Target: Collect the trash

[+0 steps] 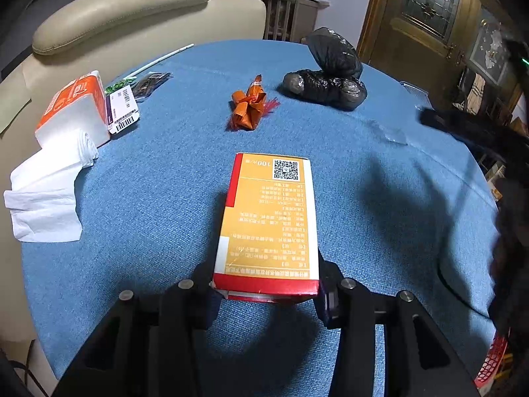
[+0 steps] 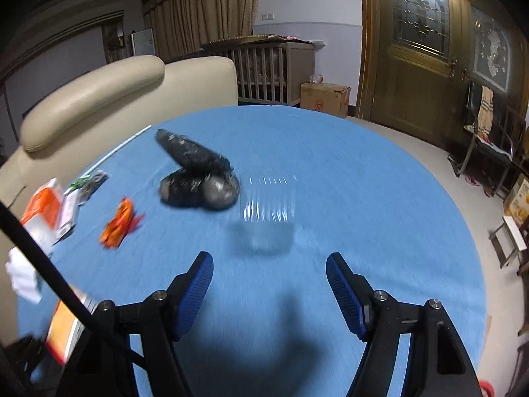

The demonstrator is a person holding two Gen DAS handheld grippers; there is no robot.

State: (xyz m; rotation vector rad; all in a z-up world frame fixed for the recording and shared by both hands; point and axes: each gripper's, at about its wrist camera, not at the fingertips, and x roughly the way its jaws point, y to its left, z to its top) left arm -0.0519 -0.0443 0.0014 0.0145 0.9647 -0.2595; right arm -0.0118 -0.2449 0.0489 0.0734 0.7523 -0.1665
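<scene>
Left wrist view: the left gripper (image 1: 266, 292) is clamped on the near end of a flat rectangular cardboard box (image 1: 267, 221), orange-yellow with red edges, white corners and a printed code. Both jaws press its sides; the box extends away from the camera over the round table covered in blue woven cloth (image 1: 158, 198).

Right wrist view: the right gripper (image 2: 269, 273) stands released, blue ribbed pads (image 2: 198, 284) well apart with nothing between them. This view is motion-blurred. Just beyond the fingertips, on the cloth, sits a clear plastic container (image 2: 266, 221), its outline smeared; whether it is upright cannot be told.

Mid-table, a crumpled orange foil wrapper with red fringe (image 1: 249, 106) lies alone. To its right, a knotted black plastic bag bundle (image 1: 327, 76) rests near the far edge, one lobe standing above the others.

At the table's left side, a loose white tissue sheet (image 1: 46, 195) hangs from an orange-and-white tissue pack (image 1: 74, 109). Touching the pack is a small white and purple barcoded carton (image 1: 122, 109), and just behind that a dark printed sachet (image 1: 150, 82). A thin white straw-like rod (image 1: 162, 58) lies at the far left rim.

Beyond the table stands a cream leather armchair (image 1: 132, 10); further back, a slatted wooden crib (image 2: 264, 69), a brown cardboard carton (image 2: 325, 97) on the floor, and a wooden door with leaded glass (image 2: 420, 49).
</scene>
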